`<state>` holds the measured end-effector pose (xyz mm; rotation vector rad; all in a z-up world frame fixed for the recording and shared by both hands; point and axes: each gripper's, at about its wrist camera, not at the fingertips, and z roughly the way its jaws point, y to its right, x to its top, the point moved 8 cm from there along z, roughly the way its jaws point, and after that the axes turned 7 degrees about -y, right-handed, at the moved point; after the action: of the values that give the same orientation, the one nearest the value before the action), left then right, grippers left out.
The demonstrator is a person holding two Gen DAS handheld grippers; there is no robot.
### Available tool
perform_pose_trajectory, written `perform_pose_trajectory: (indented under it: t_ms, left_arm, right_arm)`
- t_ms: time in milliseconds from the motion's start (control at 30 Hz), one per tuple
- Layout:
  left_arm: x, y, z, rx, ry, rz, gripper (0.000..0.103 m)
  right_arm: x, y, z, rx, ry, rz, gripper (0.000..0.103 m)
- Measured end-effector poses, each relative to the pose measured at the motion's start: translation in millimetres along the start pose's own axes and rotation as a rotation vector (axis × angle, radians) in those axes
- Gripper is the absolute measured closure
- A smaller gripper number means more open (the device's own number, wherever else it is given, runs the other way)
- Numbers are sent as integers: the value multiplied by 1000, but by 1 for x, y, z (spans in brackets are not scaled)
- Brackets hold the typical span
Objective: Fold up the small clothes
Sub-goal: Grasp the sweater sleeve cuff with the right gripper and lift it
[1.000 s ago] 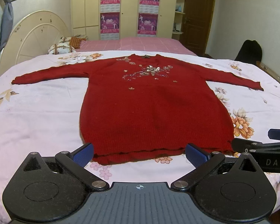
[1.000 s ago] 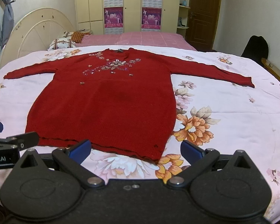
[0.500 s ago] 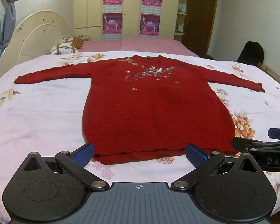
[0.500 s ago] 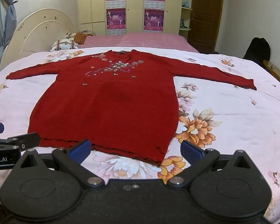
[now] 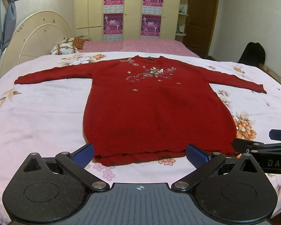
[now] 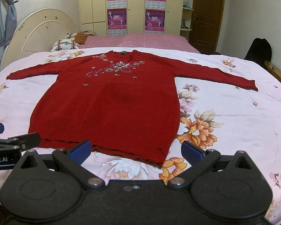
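We have edged both spread hand-held grippers slightly nearer the sweater's hem, folding not yet begun.

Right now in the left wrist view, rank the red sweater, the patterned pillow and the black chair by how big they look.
1. red sweater, by far the largest.
2. black chair and patterned pillow: they look about alike, and both sit far back, so I won't rank them.
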<state>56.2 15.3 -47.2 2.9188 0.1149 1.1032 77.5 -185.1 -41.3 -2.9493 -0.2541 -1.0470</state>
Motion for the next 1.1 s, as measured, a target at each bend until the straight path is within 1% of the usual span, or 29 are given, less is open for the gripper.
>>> perform_pose_trajectory:
  t_ms: [433,567,633,700,733,800,833,900,967,1033,1100]
  left_arm:
    - [1,-1,2,-4,-7,7,0]
    - [2,3,5,-48,-19,-6,0]
    - [7,3,10,-76,-19,-24,0]
    - [19,-1,16,-98,1,-49,0]
    - [27,-5,21,-94,9,-62,0]
    - [47,-13,37,-124,19,-73,0]
    - [57,-19,45,-109,37,-81,0]
    - [77,-34,64,-61,44,-110,0]
    - [97,-53,85,-40,52,-160,0]
    - [114,-68,102,-20,59,-196,0]
    - [128,-81,123,0,61,-218,0]
  right_arm:
    - [0,0,1,-5,-6,1,1]
    - [1,2,2,-4,-4,10,1]
    - [3,8,7,21,-13,34,1]
    - [5,20,17,81,-31,67,1]
    - [6,28,27,109,-68,87,1]
    - [6,50,51,163,-169,155,1]
    - [8,68,61,180,-188,226,1]
    - [16,109,75,163,-191,369,1]
    - [29,155,89,150,-149,491,3]
    - [45,208,104,157,-88,642,4]
    - [63,255,118,131,-17,746,5]
